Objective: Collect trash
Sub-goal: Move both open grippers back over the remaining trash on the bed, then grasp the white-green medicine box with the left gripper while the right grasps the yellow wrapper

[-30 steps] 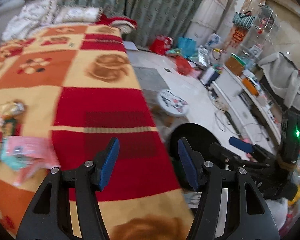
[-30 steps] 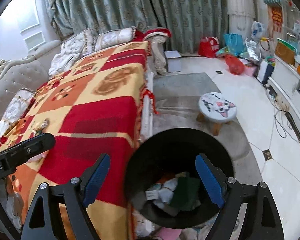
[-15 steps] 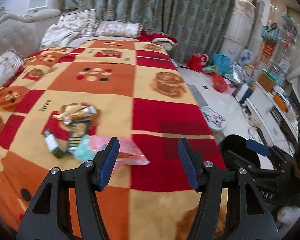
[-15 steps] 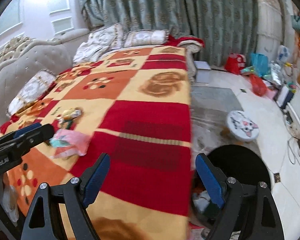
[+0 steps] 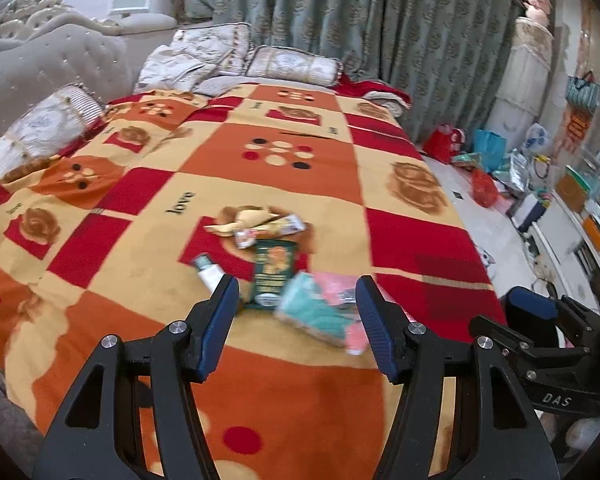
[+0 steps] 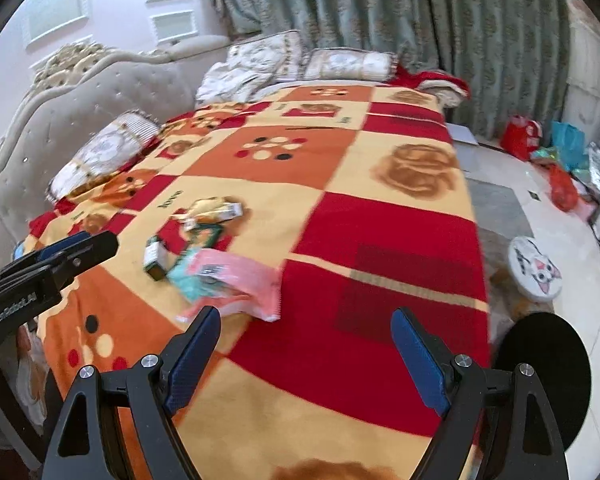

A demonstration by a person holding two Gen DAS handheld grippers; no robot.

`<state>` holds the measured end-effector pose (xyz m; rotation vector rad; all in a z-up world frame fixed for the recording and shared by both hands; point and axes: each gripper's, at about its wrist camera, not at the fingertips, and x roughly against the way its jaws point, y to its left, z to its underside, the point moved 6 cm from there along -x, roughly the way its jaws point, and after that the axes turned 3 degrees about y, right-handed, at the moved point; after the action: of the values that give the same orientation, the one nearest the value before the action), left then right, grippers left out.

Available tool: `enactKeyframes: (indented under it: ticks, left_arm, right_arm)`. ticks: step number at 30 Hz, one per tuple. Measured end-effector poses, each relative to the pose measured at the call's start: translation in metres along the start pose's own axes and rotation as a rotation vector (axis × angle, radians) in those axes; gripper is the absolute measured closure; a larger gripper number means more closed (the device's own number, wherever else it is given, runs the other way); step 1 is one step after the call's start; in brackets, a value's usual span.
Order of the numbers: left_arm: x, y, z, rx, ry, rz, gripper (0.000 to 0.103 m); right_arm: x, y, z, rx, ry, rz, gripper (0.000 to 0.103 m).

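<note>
Patchwork blanket [image 5: 284, 184] now fills both views, the black bin [image 6: 548, 380] slid to its right edge; left claw [image 5: 296, 308] and right claw [image 6: 304, 344], both released, have swung toward the wrappers [image 5: 296, 276] mid-blanket.

The left hand-held gripper [image 5: 296, 312] has black angular plastic arms with triangular cut-outs, silver screw heads and ribbed blue pads [image 5: 218, 326]. The right hand-held gripper [image 6: 306, 354] matches it, and white lettering marks both black bodies.
</note>
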<state>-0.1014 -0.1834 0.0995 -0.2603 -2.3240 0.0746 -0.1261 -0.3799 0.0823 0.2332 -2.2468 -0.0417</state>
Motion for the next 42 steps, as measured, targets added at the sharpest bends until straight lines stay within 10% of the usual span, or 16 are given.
enactKeyframes:
  ticks: [20,39,42]
  left_arm:
    - [-0.028,0.109,0.032,0.102,0.114,-0.091,0.043]
    - [-0.132,0.093,0.004,0.221,0.284,-0.001,0.044]
    - [-0.141,0.089,0.006,0.195,0.294,0.021,0.070]
  right_arm:
    - [-0.039,0.078,0.001,0.226,0.068,-0.122,0.018]
    - [-0.101,0.077,-0.076,0.181,0.158,-0.140,0.025]
    - [-0.128,0.082,-0.088,0.167,0.209,-0.154,0.025]
